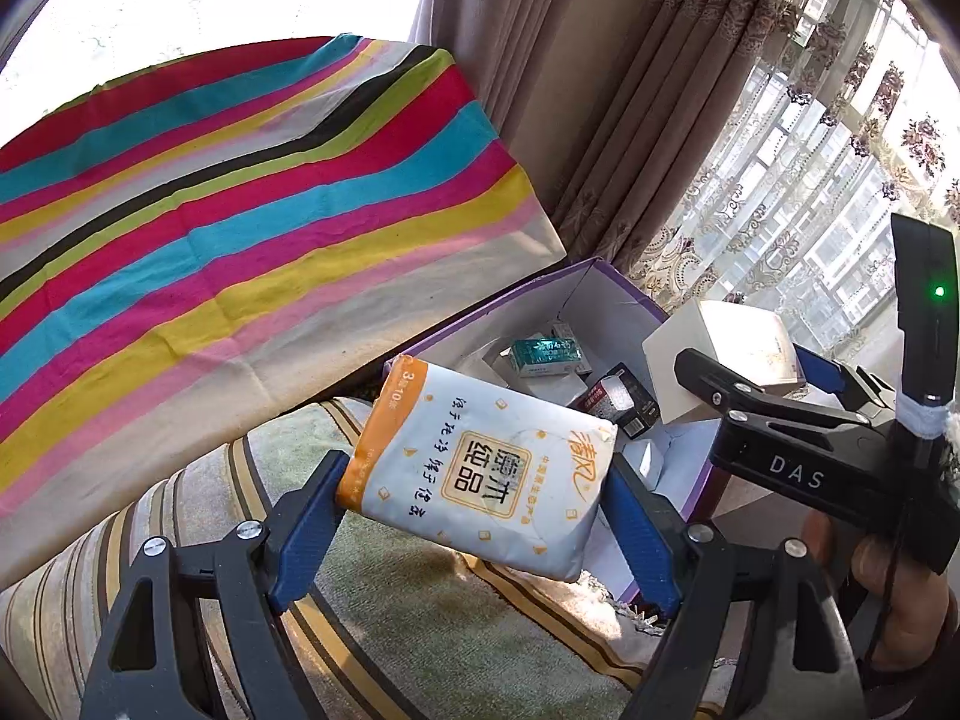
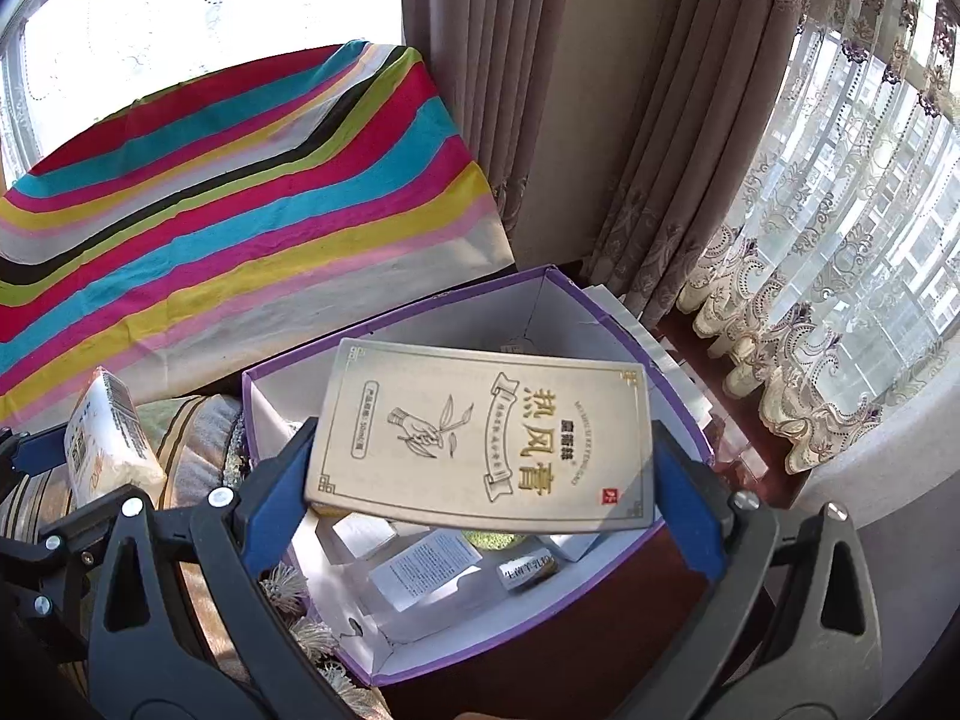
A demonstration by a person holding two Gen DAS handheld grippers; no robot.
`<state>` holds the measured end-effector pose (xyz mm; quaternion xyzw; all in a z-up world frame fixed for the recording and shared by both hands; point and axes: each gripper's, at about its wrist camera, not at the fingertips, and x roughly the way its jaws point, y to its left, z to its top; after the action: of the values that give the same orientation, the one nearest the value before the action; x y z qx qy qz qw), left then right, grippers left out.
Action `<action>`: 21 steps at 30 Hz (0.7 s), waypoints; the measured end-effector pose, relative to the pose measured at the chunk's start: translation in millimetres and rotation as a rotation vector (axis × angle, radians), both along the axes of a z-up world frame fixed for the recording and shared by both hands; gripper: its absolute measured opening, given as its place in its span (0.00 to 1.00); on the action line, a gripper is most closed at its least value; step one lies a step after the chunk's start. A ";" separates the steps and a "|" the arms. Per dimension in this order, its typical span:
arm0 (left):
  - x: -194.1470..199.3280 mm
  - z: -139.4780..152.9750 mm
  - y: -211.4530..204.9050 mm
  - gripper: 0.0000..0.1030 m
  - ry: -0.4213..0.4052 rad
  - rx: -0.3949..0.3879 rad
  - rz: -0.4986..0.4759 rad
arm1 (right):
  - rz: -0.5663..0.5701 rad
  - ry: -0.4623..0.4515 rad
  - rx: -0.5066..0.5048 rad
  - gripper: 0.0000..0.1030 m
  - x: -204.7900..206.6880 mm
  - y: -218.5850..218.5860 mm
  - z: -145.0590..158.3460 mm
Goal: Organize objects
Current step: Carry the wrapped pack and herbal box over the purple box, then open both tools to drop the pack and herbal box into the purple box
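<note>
- The purple-edged cardboard box [image 2: 606, 324] stood open, white inside, with small packets in it: a green-and-white carton [image 1: 546, 355], a dark little box [image 1: 618, 399], a printed leaflet [image 2: 429, 564] and a few white cartons I could not read.
- My left tongs [image 1: 474, 510] gripped the tissue pack [image 1: 480, 468], white with an orange end, between their blue pads; the pack hung tilted just at the box's near corner, above the striped cushion [image 1: 198, 504].
- My right tongs [image 2: 480, 480] clamped a flat beige box with gold lettering [image 2: 486, 432], held over the open purple box and slanting down toward it.
- In the left view my right tongs showed side-on, marked DAS, and my fingers [image 1: 900, 594] wrapped the handle below.
- Both tongs pointed steeply downward.
- A cloth in bright stripes [image 1: 240, 198] was draped behind the box.
- Brown curtains [image 2: 492, 60] and lace sheers [image 2: 840, 240] hung before sunlit windows.
</note>
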<state>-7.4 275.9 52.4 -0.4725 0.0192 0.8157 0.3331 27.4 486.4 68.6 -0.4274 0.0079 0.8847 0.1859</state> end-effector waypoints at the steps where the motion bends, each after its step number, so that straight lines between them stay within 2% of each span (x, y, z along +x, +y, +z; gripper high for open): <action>1: -0.8 -0.8 3.2 0.81 -0.004 0.000 -0.006 | -0.007 0.000 0.006 0.98 0.3 3.2 0.0; 7: -6.8 -4.4 19.3 0.81 -0.031 0.007 -0.029 | -0.034 -0.003 0.032 0.98 0.3 18.3 -1.1; 21: -25.4 -13.4 41.6 0.83 -0.111 0.045 -0.031 | -0.043 -0.022 0.005 0.98 -9.7 36.6 -9.8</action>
<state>-32.8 317.6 39.0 -0.5090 -0.0104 0.7832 0.3570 17.6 523.0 58.8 -0.4362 0.0126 0.8759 0.2060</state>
